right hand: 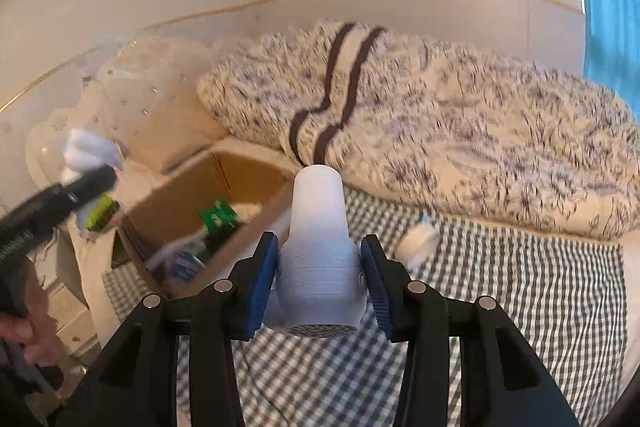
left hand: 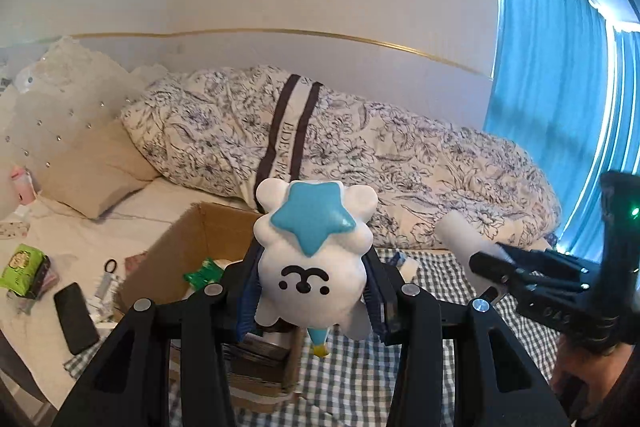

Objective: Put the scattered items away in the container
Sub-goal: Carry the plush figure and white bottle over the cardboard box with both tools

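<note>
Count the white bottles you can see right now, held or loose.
2. One white bottle is clamped in the right gripper, above the checked blanket. A second white bottle lies on that blanket, right of the cardboard box. Others may be hidden inside the box.

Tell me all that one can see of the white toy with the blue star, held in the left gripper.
The white toy is round, smooth and glossy, perhaps soft plastic. A blue star sits on its head, above a small black printed face, and a blue tip with a yellow end hangs below. The left gripper holds it in the air, its blue pads pressing both sides, above the cardboard box.
</note>
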